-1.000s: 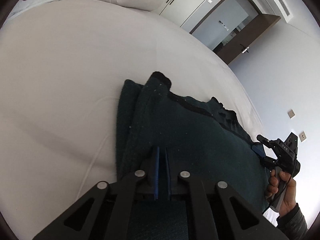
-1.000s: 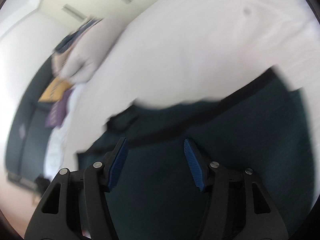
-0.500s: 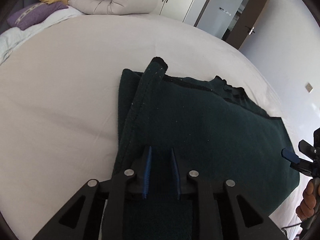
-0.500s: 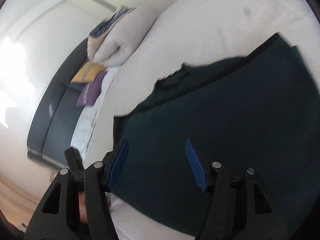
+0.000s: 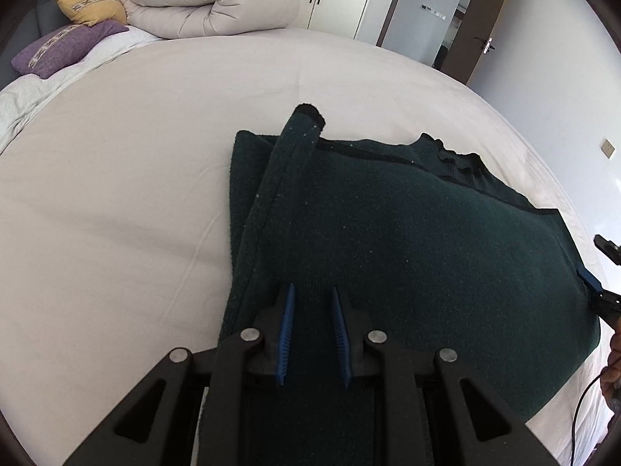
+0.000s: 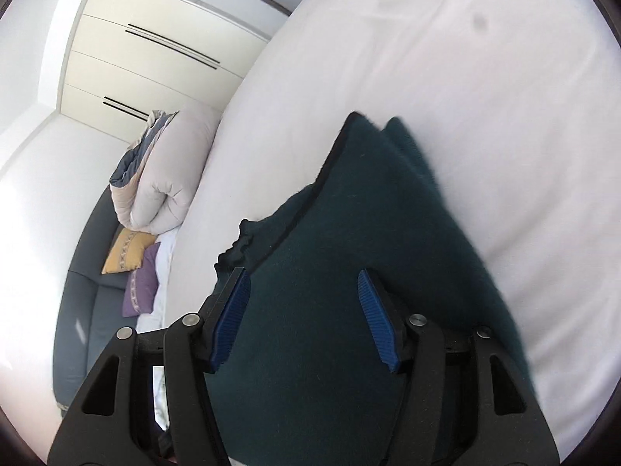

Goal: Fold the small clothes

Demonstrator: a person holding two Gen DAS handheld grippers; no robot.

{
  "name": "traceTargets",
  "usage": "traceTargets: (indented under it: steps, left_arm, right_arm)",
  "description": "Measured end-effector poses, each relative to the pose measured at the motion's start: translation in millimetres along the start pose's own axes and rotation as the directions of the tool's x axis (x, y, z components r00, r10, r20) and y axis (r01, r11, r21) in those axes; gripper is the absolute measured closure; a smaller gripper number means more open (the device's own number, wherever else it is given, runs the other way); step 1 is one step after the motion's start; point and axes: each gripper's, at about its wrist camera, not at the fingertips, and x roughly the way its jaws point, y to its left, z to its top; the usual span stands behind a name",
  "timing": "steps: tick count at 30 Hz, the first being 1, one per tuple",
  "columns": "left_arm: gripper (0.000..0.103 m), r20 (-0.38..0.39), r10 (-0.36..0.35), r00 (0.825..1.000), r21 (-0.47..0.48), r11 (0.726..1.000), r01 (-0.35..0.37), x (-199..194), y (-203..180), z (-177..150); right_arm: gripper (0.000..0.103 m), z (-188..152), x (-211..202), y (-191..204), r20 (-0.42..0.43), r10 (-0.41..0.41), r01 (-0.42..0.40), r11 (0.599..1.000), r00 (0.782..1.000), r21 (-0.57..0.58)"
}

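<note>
The dark green sweater (image 5: 407, 233) lies flat on the white bed (image 5: 116, 178), folded at least once, with a sleeve (image 5: 287, 178) laid lengthwise along its left side and the ribbed collar (image 5: 450, 155) at the far edge. The left gripper (image 5: 311, 330) sits over the near hem with its fingers slightly parted, gripping nothing. The right gripper (image 6: 304, 318) hovers over the right part of the garment, fingers spread wide and empty.

Recommended procedure for the next fold, as judged from the layout: pinch the near hem at two points well apart, one per gripper, taking all layers together. Lift only enough to clear the bed, carry the hem toward the collar, and lay it down with edges aligned. Keep the sleeve inside the fold.

The knit is thick, fuzzy and soft, flecked with pale lint; it drapes heavily and may slide layer on layer. A darker trim runs along its far edge. The bed sheet is smooth and lightly creased. A rolled beige duvet (image 5: 209, 4), a yellow cushion (image 5: 91, 7) and a purple cushion (image 5: 66, 48) lie at the headboard end.
</note>
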Motion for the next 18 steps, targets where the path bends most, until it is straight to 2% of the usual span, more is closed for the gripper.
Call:
traceTargets:
  steps: [3,4,6,8,9,11,13,16,18]
  left_arm:
    - [0.081,-0.001,0.004,1.0,0.0,1.0,-0.004,0.5,-1.2,0.0]
    - [0.081,-0.003,0.004,1.0,0.0,1.0,-0.004,0.2,-1.3,-0.2]
    - [0.081,-0.006,0.004,1.0,0.002,1.0,-0.004,-1.3,-1.2,-1.0]
    - [0.08,-0.009,0.0,1.0,0.005,1.0,0.0,-2.8,-0.1,-2.8]
    - [0.08,-0.008,-0.003,1.0,0.003,1.0,0.003,-3.5,0.5,-4.1]
    - [0.08,-0.008,-0.009,1.0,0.0,1.0,0.009,-5.5,2.6,-6.9]
    - [0.08,-0.007,-0.01,1.0,-0.004,1.0,0.01,-7.0,3.3,-9.3]
    - [0.08,-0.008,-0.01,1.0,-0.011,1.0,0.01,-9.3,3.9,-12.4]
    - [0.08,-0.006,-0.012,1.0,-0.013,1.0,0.012,-11.8,4.8,-15.7]
  right_arm:
    - [0.044,-31.5,-3.7,14.8,-0.08,0.117,-0.121,0.992,0.99,-0.048]
    - [0.044,-46.7,1.5,22.0,-0.136,0.145,-0.156,0.985,0.98,-0.076]
    - [0.044,-75.0,14.6,33.3,-0.227,0.149,-0.182,0.974,0.963,-0.135]
    - [0.046,-93.5,35.1,29.2,-0.293,0.09,-0.142,0.977,0.952,-0.16]
    - [0.05,-99.0,42.0,24.2,-0.291,0.072,-0.121,0.981,0.954,-0.155]
    - [0.052,-96.7,40.7,12.1,-0.248,0.115,-0.146,0.983,0.962,-0.112]
    - [0.051,-90.0,34.9,6.7,-0.187,0.114,-0.127,0.99,0.976,-0.059]
    - [0.049,-80.7,15.8,-10.3,-0.084,0.066,-0.066,0.998,0.994,0.008]
    - [0.049,-80.6,-7.9,-21.1,-0.028,0.004,-0.004,0.999,1.0,0.032]
